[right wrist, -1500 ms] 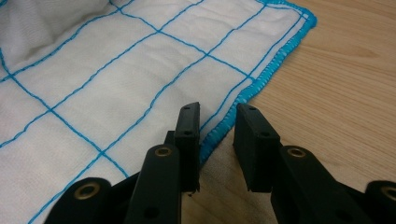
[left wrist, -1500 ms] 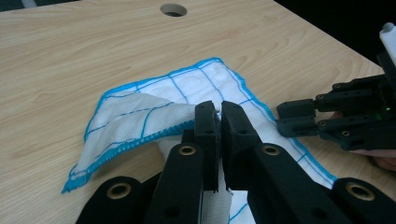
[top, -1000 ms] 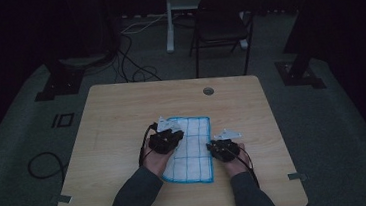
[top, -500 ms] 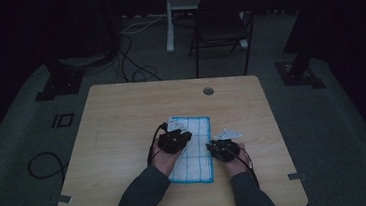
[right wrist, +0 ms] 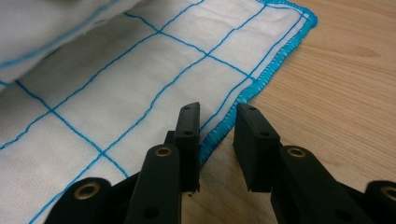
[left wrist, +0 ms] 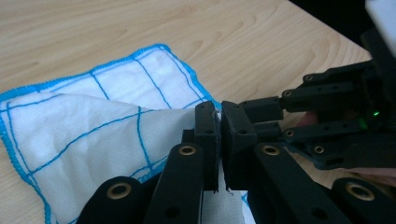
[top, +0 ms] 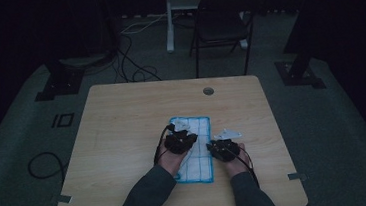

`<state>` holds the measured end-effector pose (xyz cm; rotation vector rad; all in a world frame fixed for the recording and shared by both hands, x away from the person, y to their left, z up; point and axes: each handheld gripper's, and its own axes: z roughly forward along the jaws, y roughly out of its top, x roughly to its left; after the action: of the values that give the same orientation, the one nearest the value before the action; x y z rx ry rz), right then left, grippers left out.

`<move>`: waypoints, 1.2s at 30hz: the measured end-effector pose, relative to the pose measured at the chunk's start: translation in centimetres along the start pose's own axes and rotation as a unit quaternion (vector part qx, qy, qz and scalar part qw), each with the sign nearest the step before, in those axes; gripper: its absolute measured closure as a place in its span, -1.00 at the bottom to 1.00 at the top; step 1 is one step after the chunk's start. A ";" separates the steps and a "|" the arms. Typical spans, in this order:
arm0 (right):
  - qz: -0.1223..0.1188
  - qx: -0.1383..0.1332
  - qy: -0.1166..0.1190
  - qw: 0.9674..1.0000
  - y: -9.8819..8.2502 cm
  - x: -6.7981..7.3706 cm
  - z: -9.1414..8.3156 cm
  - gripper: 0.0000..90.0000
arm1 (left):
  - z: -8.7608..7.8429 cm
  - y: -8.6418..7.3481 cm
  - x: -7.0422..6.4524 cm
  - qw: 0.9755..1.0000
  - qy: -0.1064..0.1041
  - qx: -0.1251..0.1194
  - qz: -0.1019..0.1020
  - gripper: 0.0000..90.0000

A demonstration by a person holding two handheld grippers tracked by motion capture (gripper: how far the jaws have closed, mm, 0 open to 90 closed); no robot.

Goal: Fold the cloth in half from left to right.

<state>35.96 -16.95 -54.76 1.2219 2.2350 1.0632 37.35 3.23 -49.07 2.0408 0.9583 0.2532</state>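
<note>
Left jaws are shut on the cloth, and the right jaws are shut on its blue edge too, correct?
Not quite. The left gripper is shut on the cloth, as the left gripper view shows. But the right gripper is open: in the right gripper view its jaws stand apart at the cloth's blue edge, gripping nothing.

One cloth [top: 195,152], two tools [top: 179,133], one table [top: 122,118], one chair [top: 224,24]

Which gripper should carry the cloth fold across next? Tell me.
Left. The left gripper is shut on the cloth, with a lifted layer pinched in its jaws. The right gripper stands open at the cloth's blue edge on the table, holding nothing.
</note>
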 end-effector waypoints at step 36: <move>-0.030 -0.020 0.038 0.999 1.3 2.4 -0.5 0.43 | -4.8 -6.0 4.0 0.999 0.004 0.012 -0.037 0.59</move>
<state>35.10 -14.73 -53.36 1.1079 2.2805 1.1429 34.52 11.11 -51.28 2.0230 1.0445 0.2115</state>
